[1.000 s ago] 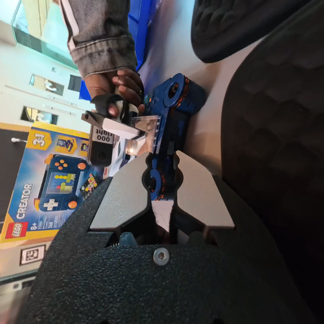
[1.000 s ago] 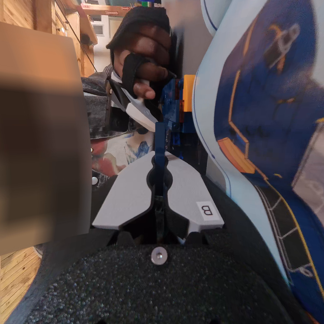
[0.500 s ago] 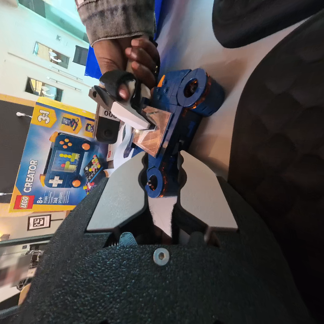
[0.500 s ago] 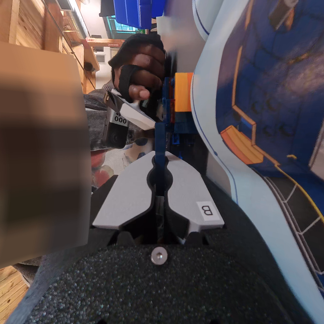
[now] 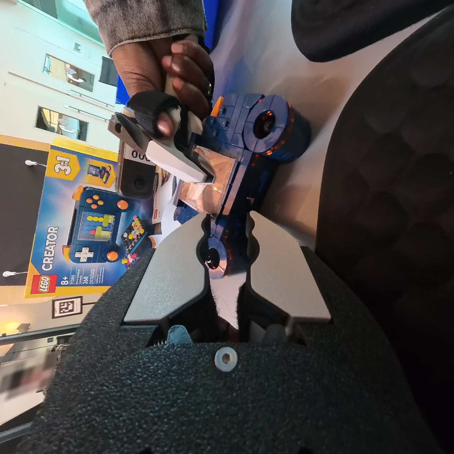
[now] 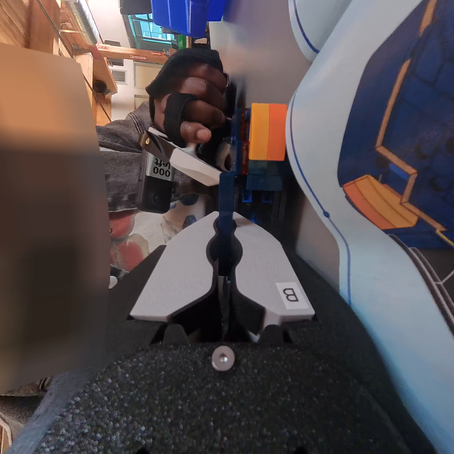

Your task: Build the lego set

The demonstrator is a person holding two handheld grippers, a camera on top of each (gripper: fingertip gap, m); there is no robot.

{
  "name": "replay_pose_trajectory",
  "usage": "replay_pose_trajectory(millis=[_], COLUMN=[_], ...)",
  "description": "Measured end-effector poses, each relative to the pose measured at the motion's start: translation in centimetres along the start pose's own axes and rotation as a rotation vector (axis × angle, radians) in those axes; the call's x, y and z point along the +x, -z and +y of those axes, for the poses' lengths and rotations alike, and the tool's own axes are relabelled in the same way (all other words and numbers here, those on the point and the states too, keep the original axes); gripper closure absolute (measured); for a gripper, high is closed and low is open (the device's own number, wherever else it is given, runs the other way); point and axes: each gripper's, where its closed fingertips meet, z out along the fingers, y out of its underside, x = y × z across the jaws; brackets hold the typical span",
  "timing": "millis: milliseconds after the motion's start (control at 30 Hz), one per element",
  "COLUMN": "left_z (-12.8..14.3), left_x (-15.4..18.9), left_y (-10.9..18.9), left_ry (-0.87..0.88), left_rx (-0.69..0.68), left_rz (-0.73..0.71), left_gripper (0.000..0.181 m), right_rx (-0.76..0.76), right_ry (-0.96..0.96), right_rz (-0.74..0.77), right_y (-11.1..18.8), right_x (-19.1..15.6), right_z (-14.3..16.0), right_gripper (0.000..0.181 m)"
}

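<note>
Model (image 5: 235,172) nearer than before, tongs (image 5: 227,248) clamped.

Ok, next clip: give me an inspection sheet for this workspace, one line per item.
Surface: pale tabletop, mostly hidden.
Job's things: dark blue lego model with clear panel and orange blocks; thin dark blue plate.
Clutter: lego box; open instruction booklet; dark rounded object.
Grippers: left gripper shut on the model's round end; right gripper shut on the plate.
Cables: nothing seen.
Surroundings: blue bin, wooden shelving, a tag marker.
</note>
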Motion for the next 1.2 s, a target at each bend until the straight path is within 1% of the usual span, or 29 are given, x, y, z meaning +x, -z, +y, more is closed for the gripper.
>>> replay_pose_trajectory(millis=[400,567,733,867,900,967,1200], left_z=[-0.27,-0.36,-0.32,-0.31,-0.38,-0.47,-0.58], left_x=[-0.10,-0.04,-0.18,-0.20,-0.38,-0.32,-0.12], left_y=[0.14,0.13,0.19,0.22,0.23,0.25,0.08], left_ry=[-0.023,-0.045,-0.037,-0.017,-0.016,-0.038,-0.021], left_rx=[0.002,0.000,-0.007,-0.007,-0.001,0.003,0.020], left_rz=[0.008,0.002,-0.011,-0.003,-0.018,-0.023,0.000], left_gripper=[0.154,0.157,0.158,0.158,0.161,0.161,0.162], right_rx=[-0.022,-0.010,0.007,-0.004,-0.004,0.000,-0.001], right_ry=[0.018,-0.037,-0.022,0.014,0.020,0.008,0.011], right_rz=[0.029,-0.029,-0.051,-0.013,-0.002,-0.007,0.003], right_y=[-0.27,-0.07,-0.03,-0.37,-0.57,-0.67,-0.73], right_x=[-0.07,0.01,-0.08,-0.15,-0.17,-0.17,0.12], right_z=[0.25,0.30,0.22,0.35,0.34,0.37,0.35], right_gripper=[0.179,0.178,0.179,0.178,0.178,0.178,0.179])
